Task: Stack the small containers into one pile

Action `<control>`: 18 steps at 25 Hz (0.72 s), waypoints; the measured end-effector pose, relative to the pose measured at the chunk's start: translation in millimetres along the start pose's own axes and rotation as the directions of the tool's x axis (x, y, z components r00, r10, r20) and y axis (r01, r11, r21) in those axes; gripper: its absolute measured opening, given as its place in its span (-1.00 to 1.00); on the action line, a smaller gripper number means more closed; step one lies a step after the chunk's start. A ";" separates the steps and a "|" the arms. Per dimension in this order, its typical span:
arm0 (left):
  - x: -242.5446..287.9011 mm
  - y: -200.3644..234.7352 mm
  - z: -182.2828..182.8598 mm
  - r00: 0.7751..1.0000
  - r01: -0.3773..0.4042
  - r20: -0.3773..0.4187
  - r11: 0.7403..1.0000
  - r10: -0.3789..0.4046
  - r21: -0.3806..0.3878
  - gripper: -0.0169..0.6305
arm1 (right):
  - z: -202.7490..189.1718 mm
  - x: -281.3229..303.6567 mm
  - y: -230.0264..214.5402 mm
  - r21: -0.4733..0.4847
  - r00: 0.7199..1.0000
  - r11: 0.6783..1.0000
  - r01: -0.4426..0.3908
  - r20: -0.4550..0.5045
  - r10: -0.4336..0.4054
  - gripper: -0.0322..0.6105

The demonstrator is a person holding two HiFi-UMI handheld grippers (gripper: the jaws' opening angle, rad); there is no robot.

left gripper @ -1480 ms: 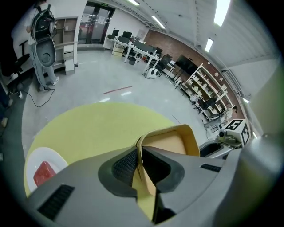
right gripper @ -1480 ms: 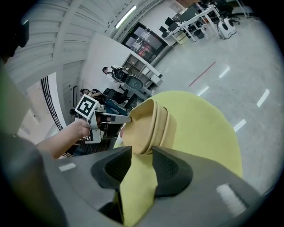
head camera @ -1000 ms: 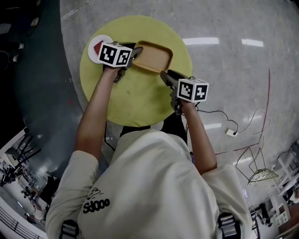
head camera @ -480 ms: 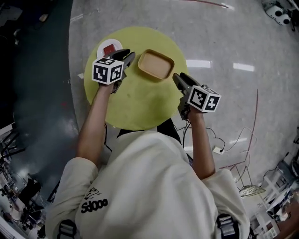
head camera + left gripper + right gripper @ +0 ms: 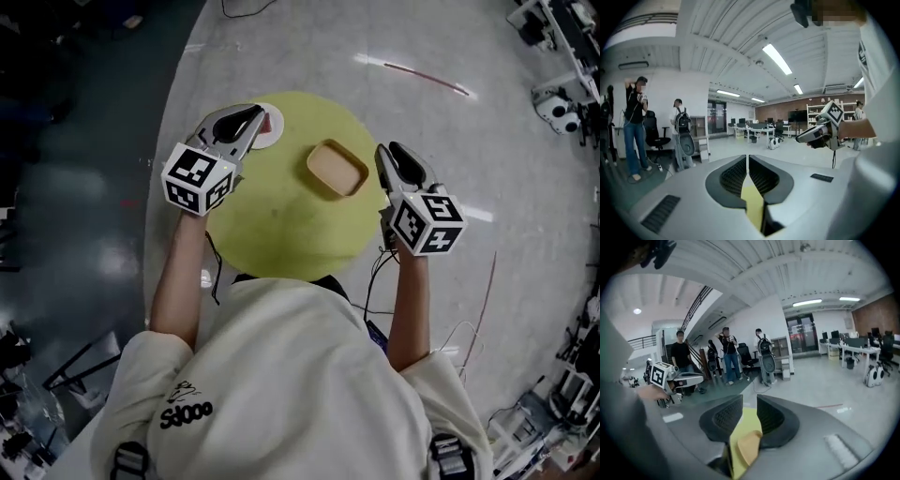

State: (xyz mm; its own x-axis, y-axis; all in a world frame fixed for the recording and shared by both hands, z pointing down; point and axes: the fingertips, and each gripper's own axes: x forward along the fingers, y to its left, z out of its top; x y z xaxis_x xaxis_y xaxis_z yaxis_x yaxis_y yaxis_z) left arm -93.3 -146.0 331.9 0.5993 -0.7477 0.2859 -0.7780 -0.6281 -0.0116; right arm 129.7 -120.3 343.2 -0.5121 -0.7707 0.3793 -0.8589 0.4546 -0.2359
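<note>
**Ana:** What are the two grippers doing?

**Ben:** Both are held up in the air, close to the person. They point out at the room, not down. The left gripper (image 5: 253, 114) has just been closing. Its jaws are almost pressed together, with only a thin slit and nothing in it. The right gripper (image 5: 392, 150) has been closing a bit too, but its jaws are apart. Nothing is in them; you only see the table through the gap, far below.

**Ana:** So where is the container?

**Ben:** Down on the yellow table (image 5: 281, 230), on its far right part, nearer the right gripper. No gripper touches it. I see just one tan container (image 5: 337, 169). If more sit inside it, I cannot tell.

**Ana:** Which way does it lie?

**Ben:** Open side up. In the head view its long way runs on a slant, from far-left to near-right.

**Ana:** Anything else?

**Ben:** A white plate (image 5: 273, 132) with a red thing on it, at the table's far left edge, partly behind the left gripper.

**Ana:** What step is this?

**Ben:** I think the piling is over, or it's a break. Both grippers are empty, and nothing loose is left to pile. If one more container turns up, a gripper must open wide and tip down to take it by the rim. Then it must line up its long way with the tan one.
</note>
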 end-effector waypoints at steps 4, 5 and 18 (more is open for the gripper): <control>-43.7 14.2 48.2 0.992 -0.094 0.088 0.990 0.086 0.101 -0.91 | 54.7 6.2 42.7 -0.160 0.995 0.987 -0.018 0.096 0.034 -0.71; -53.4 17.1 56.4 0.990 -0.113 0.102 0.987 0.102 0.111 -0.91 | 63.1 6.9 53.0 -0.185 0.993 0.982 -0.025 0.112 0.046 -0.73; -133.4 23.6 120.6 0.951 -0.255 0.229 0.948 0.210 0.191 -0.91 | 129.5 -10.8 134.1 -0.373 0.953 0.924 -0.090 0.236 0.189 -0.87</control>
State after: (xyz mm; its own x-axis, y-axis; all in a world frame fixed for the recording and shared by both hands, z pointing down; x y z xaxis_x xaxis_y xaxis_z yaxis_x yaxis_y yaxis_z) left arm -168.9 -87.1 178.0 0.4494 -0.8919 0.0504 -0.8545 -0.4456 -0.2669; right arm 21.4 -108.8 191.6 -0.6479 -0.7544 0.1054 -0.7505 0.6559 0.0813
